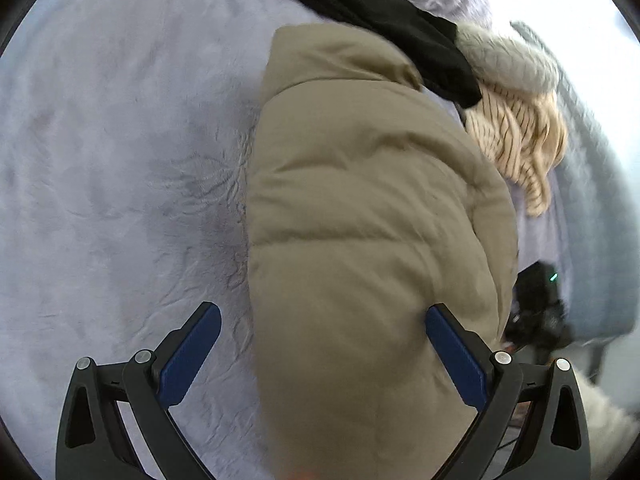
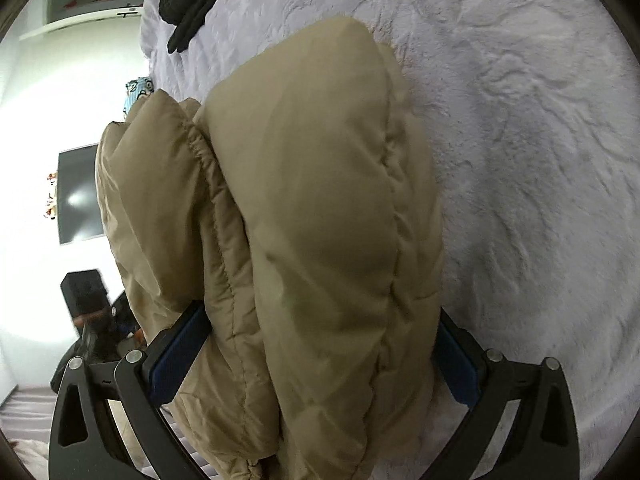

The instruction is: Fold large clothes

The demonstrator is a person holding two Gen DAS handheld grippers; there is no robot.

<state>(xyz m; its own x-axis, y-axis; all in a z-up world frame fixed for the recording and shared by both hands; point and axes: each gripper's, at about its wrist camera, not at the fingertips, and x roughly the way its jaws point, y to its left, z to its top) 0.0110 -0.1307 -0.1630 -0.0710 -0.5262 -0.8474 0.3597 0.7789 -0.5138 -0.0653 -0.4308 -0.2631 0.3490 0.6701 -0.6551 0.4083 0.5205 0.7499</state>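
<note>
1. Puffer jacket [image 1: 360,220], tan and quilted, lies bundled on the lilac plush bed cover [image 1: 120,160], filling the centre of both views; in the right wrist view its folded layers and an elastic-gathered edge [image 2: 200,152] run from lower centre to upper centre.
2. Left claw [image 1: 322,354] stands wide apart, its blue pads [image 1: 192,356] flanking the jacket's near end; whether the pads press the fabric cannot be told.
3. Right claw [image 2: 316,352] also stands wide, with thick jacket layers bulging between the pads; it appears to hold the bundle, though real pressure is unclear.
4. Handling, as a judgement: the jacket looks light, soft and springy, its smooth shell likely slippery, so folds may puff back open. Better hold is probably at stitched seams or the gathered edge, not mid-panel.
5. At upper right of the left view, a black garment [image 1: 372,20] and a striped cream garment [image 1: 516,136] lie beside the jacket.
</note>
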